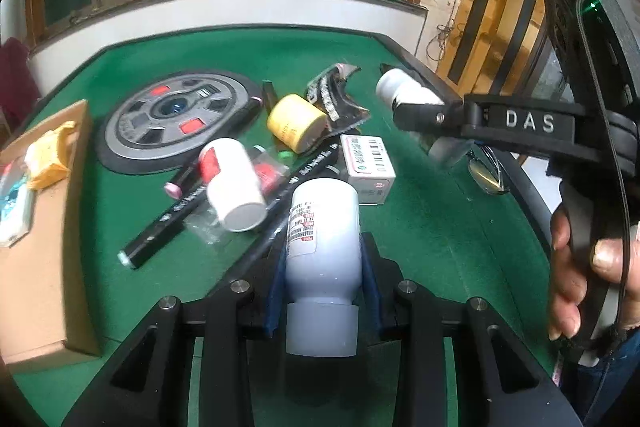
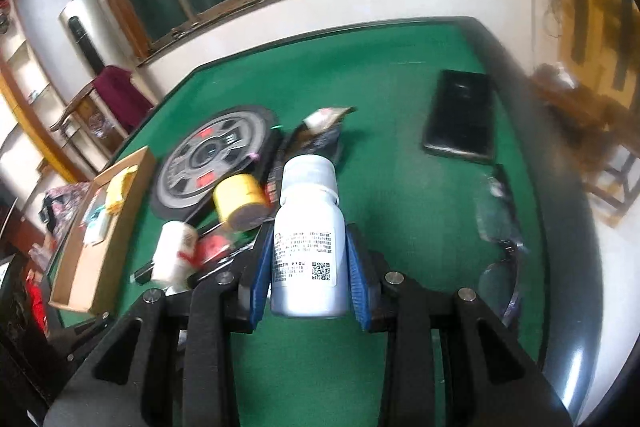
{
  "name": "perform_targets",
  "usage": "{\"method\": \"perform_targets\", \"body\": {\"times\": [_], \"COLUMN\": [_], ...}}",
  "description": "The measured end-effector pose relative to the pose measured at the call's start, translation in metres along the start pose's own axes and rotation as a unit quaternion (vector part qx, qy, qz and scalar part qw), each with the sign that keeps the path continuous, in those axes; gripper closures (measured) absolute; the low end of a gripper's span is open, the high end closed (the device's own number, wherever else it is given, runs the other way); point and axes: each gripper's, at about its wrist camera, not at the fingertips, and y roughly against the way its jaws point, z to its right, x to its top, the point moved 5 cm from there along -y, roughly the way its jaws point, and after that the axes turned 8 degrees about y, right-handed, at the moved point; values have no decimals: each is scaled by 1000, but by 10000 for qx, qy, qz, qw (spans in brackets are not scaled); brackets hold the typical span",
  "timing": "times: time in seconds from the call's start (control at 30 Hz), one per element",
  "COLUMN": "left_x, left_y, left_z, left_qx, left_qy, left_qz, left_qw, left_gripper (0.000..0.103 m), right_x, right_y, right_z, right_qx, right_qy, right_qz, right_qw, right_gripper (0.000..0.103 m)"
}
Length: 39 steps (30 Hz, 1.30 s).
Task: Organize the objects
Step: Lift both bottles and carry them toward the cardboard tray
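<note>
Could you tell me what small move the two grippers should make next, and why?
Probably carry both bottles toward the cardboard box at the table's left. Each gripper, left and right, is clamped on a white bottle, and the box has bare floor.

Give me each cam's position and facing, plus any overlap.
Left wrist: on left gripper, angled down across the green table; white bottle clamped; right gripper and a hand at right.
Right wrist: on right gripper, angled down the table; another labelled bottle clamped.
Shared: wheel disc, yellow roll, box.
</note>
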Motion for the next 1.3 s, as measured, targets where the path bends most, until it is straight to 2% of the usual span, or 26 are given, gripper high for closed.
{"method": "perform_targets", "body": {"times": [0.27, 0.6, 0.77, 1.07, 1.3], "left_x": [0, 3, 5, 12, 13], "left_y": [12, 28, 36, 55, 79], "left_z": [-16, -37, -52, -97, -158], "left_qx": [197, 257, 280, 334, 598], "left_qy": [109, 299, 453, 875, 1359], "left_qz": [193, 380, 480, 738, 1012], "left_qw": [9996, 9985, 9974, 9929, 9837], "left_gripper": [74, 74, 74, 74, 73], "right_x": [-10, -18, -24, -31, -24], "right_y": [-2, -4, -1, -6, -17], "right_z": [-30, -46, -68, -109, -160], "right_qx": [271, 413, 511, 808, 1124], "right_qy": [280, 320, 503, 662, 950], "right_qz": [-75, -143, -153, -247, -345], "right_qw": [9992, 9985, 9973, 9942, 9885], "right_gripper": [72, 72, 71, 71, 71]}}
